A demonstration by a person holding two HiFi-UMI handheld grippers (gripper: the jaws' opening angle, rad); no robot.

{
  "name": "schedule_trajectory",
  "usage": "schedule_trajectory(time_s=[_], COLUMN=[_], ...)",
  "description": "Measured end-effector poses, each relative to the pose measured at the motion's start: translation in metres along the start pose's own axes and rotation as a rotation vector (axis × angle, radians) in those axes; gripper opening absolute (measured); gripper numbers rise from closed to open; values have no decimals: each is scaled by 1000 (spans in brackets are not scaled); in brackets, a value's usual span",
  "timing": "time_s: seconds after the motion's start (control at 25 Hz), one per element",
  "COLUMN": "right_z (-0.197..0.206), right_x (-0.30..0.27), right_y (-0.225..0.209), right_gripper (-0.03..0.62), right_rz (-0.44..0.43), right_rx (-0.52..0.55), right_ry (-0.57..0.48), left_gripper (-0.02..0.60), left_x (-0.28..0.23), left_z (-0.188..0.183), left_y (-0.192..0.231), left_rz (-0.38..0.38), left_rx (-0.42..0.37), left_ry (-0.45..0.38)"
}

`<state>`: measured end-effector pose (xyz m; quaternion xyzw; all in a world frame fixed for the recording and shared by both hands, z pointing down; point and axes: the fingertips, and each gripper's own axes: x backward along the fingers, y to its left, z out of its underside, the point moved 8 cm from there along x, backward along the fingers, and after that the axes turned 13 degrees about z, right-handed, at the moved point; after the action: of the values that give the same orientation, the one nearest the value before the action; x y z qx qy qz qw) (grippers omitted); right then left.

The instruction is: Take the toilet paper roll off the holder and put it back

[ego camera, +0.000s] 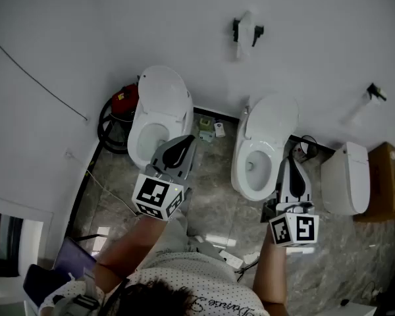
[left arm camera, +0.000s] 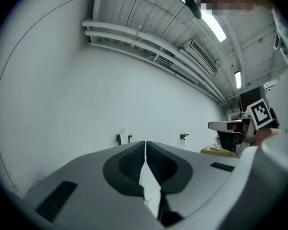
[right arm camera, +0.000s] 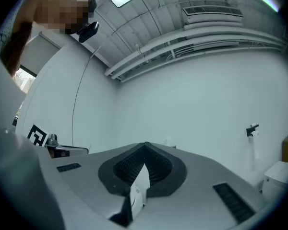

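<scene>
The toilet paper roll [ego camera: 245, 26] is pale and hangs between the black brackets of a wall holder [ego camera: 256, 33], high on the white wall above the two toilets. In the left gripper view the same holder [left arm camera: 124, 138] shows small and far off, just above the jaw tips. My left gripper [ego camera: 187, 139] is held over the left toilet, shut and empty, pointing at the wall. My right gripper [ego camera: 291, 160] is beside the right toilet, also shut with nothing in it. Both are well short of the roll. The left gripper [left arm camera: 145, 143] and right gripper [right arm camera: 145, 144] have their jaws touching.
Two white toilets [ego camera: 159, 114] [ego camera: 262, 143] stand against the wall, with a third white fixture [ego camera: 346, 176] to the right. A second black wall bracket [ego camera: 375, 92] sits further right. A red appliance with a black hose [ego camera: 120, 104], a cardboard box [ego camera: 387, 183] and small items lie on the marble floor.
</scene>
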<state>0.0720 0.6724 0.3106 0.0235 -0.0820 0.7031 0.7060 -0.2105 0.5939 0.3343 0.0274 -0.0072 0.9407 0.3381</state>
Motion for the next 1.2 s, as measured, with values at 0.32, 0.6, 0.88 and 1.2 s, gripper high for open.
schedule_trajectory(time_s=[0.32, 0.6, 0.88, 1.2], right_z=[1, 1, 8, 26], right_x=[-4, -16, -43, -113], right_y=[-5, -5, -4, -15], right_gripper=[11, 244, 287, 290], right_rz=[-38, -89, -96, -64], right_rx=[-28, -77, -73, -56], right_ry=[18, 20, 11, 29], left_gripper=[5, 259, 342, 347], left_x=[-10, -16, -33, -100], left_z=[2, -3, -2, 10], left_y=[-5, -1, 16, 75], left_rz=[6, -27, -27, 5], left_rx=[22, 41, 28, 56], left_ry=[25, 51, 71, 56])
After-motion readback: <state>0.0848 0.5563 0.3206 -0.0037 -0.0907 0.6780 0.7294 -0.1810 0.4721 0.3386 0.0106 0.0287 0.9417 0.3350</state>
